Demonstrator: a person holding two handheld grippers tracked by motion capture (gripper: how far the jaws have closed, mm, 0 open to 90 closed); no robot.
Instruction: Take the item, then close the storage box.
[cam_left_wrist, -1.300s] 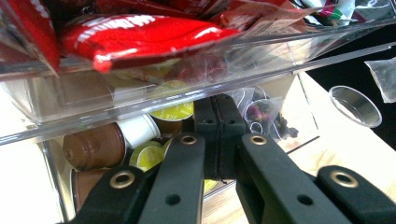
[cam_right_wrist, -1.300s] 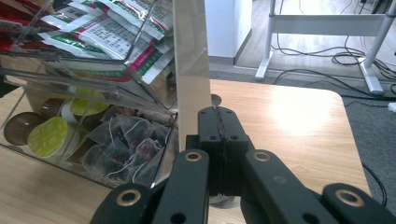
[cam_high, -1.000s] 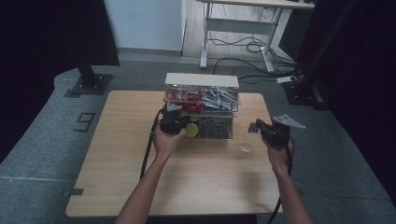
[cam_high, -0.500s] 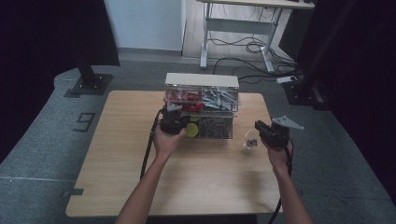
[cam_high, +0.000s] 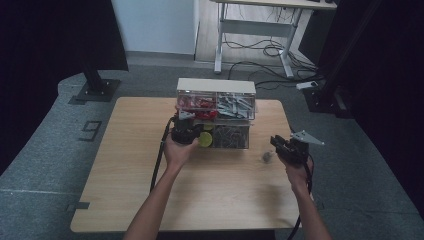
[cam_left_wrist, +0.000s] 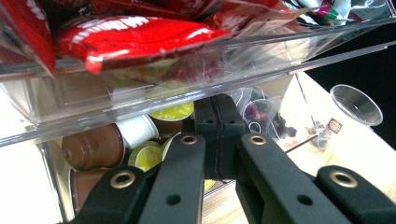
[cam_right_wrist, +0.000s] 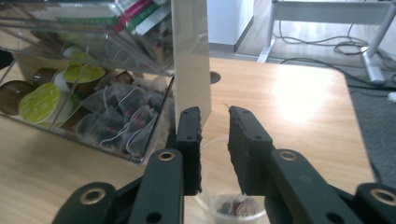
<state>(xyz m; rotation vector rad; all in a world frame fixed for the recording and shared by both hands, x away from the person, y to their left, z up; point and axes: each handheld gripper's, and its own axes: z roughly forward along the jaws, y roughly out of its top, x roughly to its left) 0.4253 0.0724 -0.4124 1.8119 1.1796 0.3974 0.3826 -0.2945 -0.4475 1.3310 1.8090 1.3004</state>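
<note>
Above cup (cam_right_wrist: 232, 205), right gripper (cam_right_wrist: 215, 144) parted.

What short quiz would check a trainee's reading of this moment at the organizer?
1. True or false: the right tongs are open above the clear cup.
2. Where do the left tongs point on the clear organizer? A: the lower tier holding capsules. B: its lid. C: its back.
3. Fill in: the packets in the upper tier above the left tongs are ___.
Key: 1 true; 2 A; 3 red.
</note>
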